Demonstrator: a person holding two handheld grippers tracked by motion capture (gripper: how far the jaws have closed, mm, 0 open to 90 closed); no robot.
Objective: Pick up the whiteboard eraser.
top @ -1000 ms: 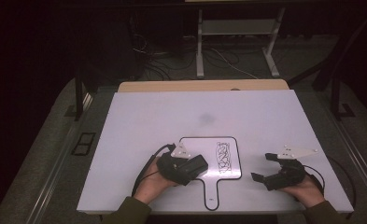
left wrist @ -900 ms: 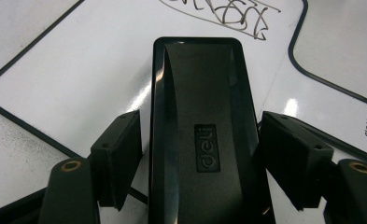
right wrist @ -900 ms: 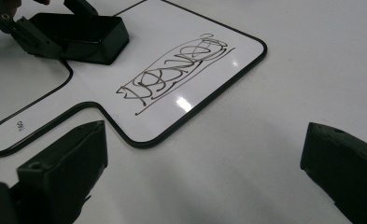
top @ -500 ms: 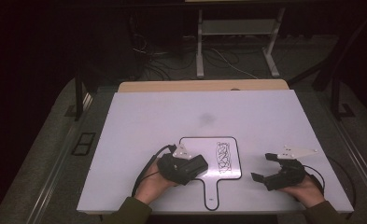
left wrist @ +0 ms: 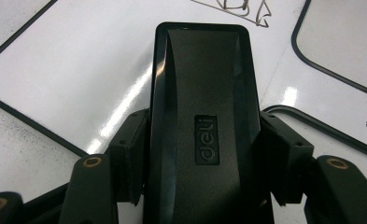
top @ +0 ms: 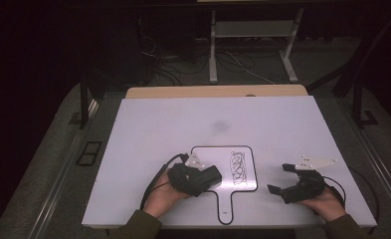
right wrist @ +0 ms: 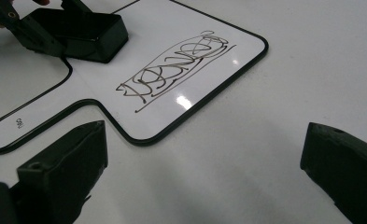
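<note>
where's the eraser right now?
The black eraser is clamped in the left gripper, resting on the left part of the small whiteboard, just left of the scribble in the high view.

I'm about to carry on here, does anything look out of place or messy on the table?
Nothing looks spilled or damaged. The one untidy thing is a black scribble on the small whiteboard. The left gripper, jaws just closed, grips a black eraser beside the scribble.
</note>
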